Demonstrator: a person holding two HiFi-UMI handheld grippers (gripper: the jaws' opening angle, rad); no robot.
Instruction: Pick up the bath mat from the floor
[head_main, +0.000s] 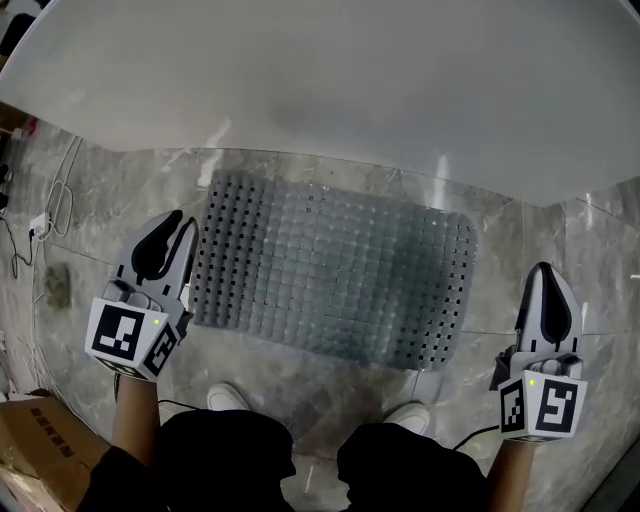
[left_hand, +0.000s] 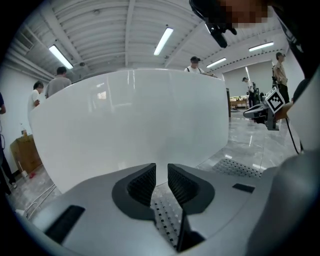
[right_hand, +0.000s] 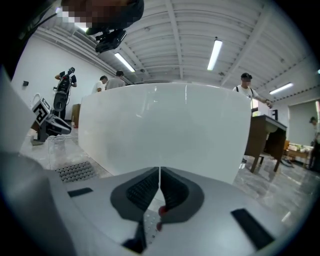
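The left claw (left_hand: 161, 173) stands with its ribbed pads a narrow slit apart and nothing between them. It hovers just beside the bath mat's left edge, at the far corner, without clearly touching it. The right claw (right_hand: 159, 176) has its pads pressed together and is empty; it hangs off the mat's right edge, clearly apart from it.

The bath mat (head_main: 330, 270) is a grey rectangle with rounded corners, studded with rows of small holes and bumps. It lies flat on the marbled grey floor (head_main: 90, 190), midway between the two claws. Its far long edge runs just beside the curved wall of a large white tub (head_main: 350, 70). At the mat's near edge are the person's two white shoes (head_main: 228, 397). Beyond the mat's left side, past the left claw, a thin white cable (head_main: 60, 200) trails over the floor, and a cardboard box (head_main: 40, 450) sits nearer the person.
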